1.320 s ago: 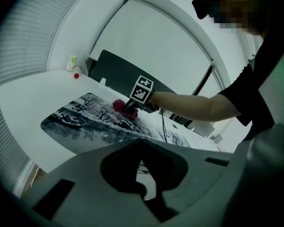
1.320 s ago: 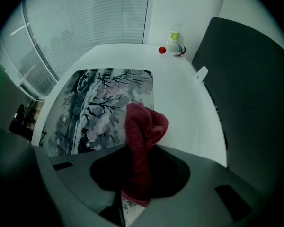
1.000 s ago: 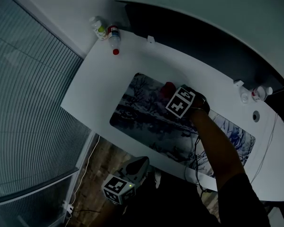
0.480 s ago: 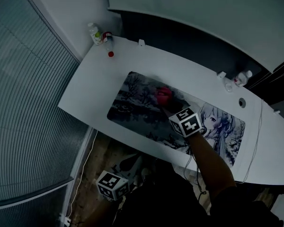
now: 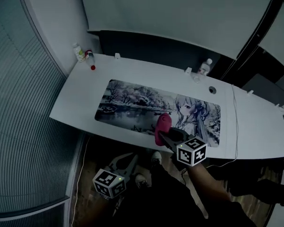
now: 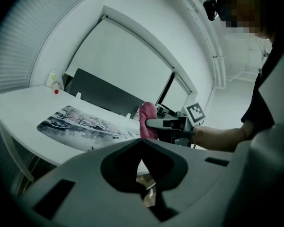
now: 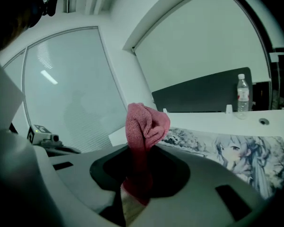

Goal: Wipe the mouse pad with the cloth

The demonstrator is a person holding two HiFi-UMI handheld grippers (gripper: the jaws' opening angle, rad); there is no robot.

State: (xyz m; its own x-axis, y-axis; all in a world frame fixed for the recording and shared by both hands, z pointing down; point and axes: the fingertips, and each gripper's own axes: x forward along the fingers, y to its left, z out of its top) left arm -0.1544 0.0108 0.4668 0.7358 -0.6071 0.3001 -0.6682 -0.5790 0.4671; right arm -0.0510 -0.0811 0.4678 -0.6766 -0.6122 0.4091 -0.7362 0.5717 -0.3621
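Where the cloth is: the red cloth (image 5: pixel 163 123) is pinched in the right gripper (image 5: pixel 164 134), bunched up and standing proud of the tips, right over the near edge of the mouse pad (image 5: pixel 132 105). Whether it touches the pad, no view settles.
Right gripper: jaws clamped on the cloth (image 7: pixel 143 124). In the right gripper view (image 7: pixel 138 150) a tail of fabric hangs down through the gap and the bundle bulges above.
Left gripper: held low, off the desk's near edge, over the floor (image 5: pixel 131 159). Its own view shows the jaw tips meeting with nothing between them (image 6: pixel 142 141).
From the left gripper view: there's the cloth (image 6: pixel 148 119) upright in the other tool (image 6: pixel 154 123), forearm (image 6: pixel 222 136) behind it.
Mouse pad: long printed mat, lying flat along the white desk (image 5: pixel 73 96), snowy trees at the left end and a drawn figure at the right (image 7: pixel 236 150).
Desk, far left corner: two small bottles (image 5: pixel 83 55), one with a red cap.
Desk, far edge right: one clear bottle (image 5: pixel 206 66), upright, well apart from the pad.
Cable: a thin white cable (image 5: pixel 235 122) runs across the desk just beside the pad's right end.
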